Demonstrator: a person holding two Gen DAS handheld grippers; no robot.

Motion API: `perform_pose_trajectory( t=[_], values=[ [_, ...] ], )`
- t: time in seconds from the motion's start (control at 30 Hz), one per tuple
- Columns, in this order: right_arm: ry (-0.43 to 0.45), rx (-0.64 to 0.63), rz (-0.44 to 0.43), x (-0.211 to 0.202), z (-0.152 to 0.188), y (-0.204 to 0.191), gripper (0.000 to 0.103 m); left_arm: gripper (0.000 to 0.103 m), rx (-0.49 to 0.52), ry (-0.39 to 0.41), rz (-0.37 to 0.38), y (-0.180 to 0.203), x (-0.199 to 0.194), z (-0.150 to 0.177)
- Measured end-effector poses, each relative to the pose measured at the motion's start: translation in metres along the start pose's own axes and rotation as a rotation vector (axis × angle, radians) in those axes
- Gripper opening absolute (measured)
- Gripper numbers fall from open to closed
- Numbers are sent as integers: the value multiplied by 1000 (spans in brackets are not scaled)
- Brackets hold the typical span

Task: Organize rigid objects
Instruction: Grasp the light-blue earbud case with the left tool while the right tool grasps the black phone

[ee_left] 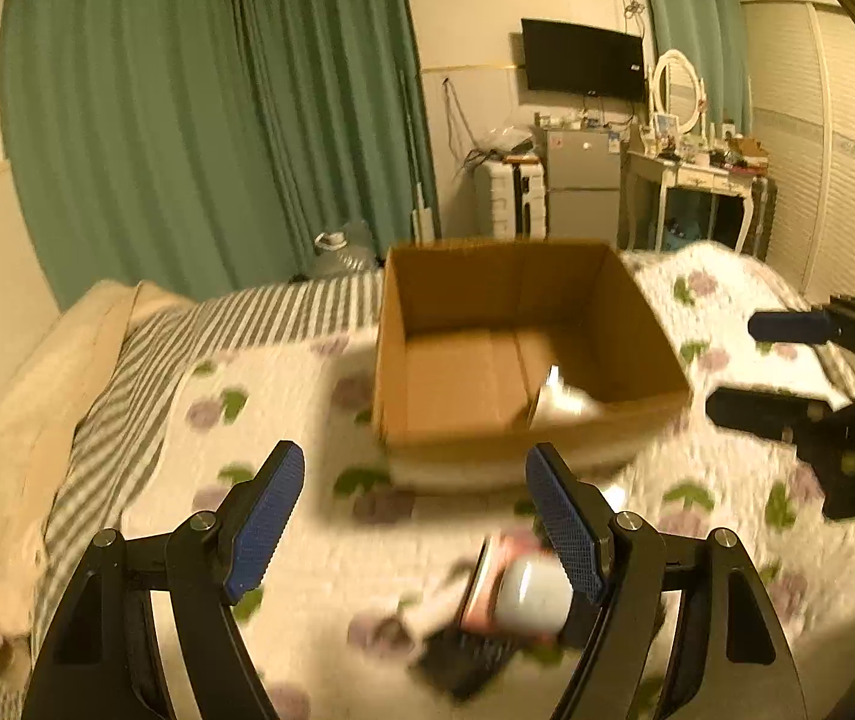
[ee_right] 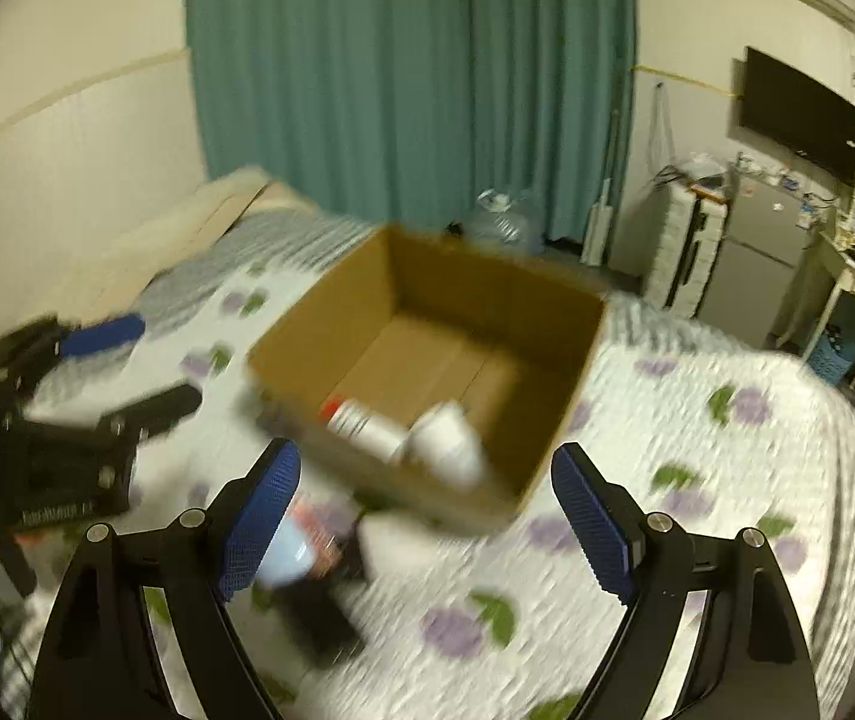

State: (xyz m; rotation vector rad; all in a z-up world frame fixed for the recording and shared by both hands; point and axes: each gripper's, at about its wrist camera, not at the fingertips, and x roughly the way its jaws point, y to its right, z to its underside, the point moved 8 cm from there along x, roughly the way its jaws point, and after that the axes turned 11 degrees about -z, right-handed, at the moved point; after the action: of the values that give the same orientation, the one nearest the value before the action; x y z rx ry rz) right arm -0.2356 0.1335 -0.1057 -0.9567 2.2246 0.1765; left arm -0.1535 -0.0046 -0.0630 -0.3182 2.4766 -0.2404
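An open cardboard box (ee_left: 523, 420) (ee_right: 367, 312) stands on the bed. In the right wrist view it holds a white bottle with a red cap (ee_right: 361, 423) and a white cup-like thing (ee_right: 448, 435). My left gripper (ee_left: 412, 516) is open and empty, above the quilt in front of the box. Under it lie a white round object (ee_left: 532, 594), a pink flat item (ee_left: 481, 594) and a black item (ee_left: 466, 657). My right gripper (ee_right: 427, 522) is open and empty, near the box's front corner. Each gripper shows in the other's view, the right one (ee_left: 745, 360) and the left one (ee_right: 145, 360).
The bed has a floral quilt (ee_left: 283, 396) and a striped sheet (ee_left: 229, 318). Green curtains (ee_left: 217, 108), a water jug (ee_left: 340, 252), a small fridge (ee_left: 583, 186), a dressing table (ee_left: 697, 174) and a wall TV (ee_left: 583, 60) stand beyond the bed.
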Motion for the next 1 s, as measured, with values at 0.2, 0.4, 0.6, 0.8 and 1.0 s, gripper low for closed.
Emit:
perform_pose_trajectory(
  t=[0.2,0.4,0.6,0.8,1.0],
  values=[
    [-169,14,-35,55,74,-17,86,79,-52,-113,32,-1,14,76],
    [-285,27,-76,96,105,-20,86,79,-31,-159,43,-2,32,97],
    [-334,57,-146,112,116,-26,70,79,-6,-164,49,4,33,105],
    [-275,57,-152,91,114,-32,44,79,9,-155,38,8,30,104],
    [-121,50,-41,53,90,-14,39,79,43,-140,73,31,29,94]
  ],
)
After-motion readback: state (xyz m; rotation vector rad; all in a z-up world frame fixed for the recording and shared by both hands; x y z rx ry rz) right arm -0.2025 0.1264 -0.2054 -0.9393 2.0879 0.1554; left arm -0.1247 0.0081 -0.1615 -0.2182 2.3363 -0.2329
